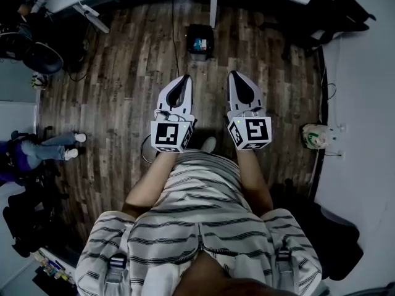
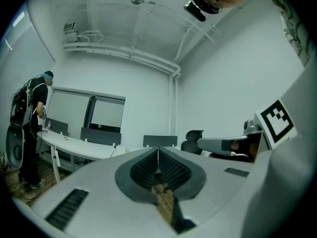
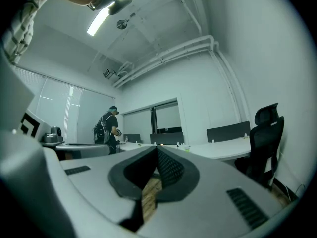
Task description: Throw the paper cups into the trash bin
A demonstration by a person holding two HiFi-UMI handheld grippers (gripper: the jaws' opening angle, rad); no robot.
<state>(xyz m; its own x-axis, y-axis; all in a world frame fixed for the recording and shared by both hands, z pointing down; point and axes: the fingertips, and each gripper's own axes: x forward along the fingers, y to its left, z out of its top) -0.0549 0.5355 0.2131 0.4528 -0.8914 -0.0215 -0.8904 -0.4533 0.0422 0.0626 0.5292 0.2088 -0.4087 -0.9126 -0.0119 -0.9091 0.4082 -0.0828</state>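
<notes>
Left gripper [image 1: 184, 80] and right gripper [image 1: 236, 76] are held side by side, each with its jaws clenched together on nothing, above a wooden floor [image 1: 136, 73]. Just ahead of them, beside a white desk leg [image 1: 213, 6], stands a small dark container [image 1: 200, 42], possibly the trash bin, with something blue and white inside. Another person [image 2: 29, 128] stands at a desk.

1. A dark wooden plank floor [image 1: 136, 60] fills the middle of the head view.
2. The walls [image 2: 148, 83] are white, and pipes [image 2: 124, 56] run under the ceiling at the upper left of the left gripper view.
3. A long white desk [image 2: 74, 147] stands at the lower left of that view.
4. In the right gripper view, a black office chair [image 3: 265, 138] sits at the right edge and a strip light [image 3: 98, 21] glows at the upper left.
</notes>
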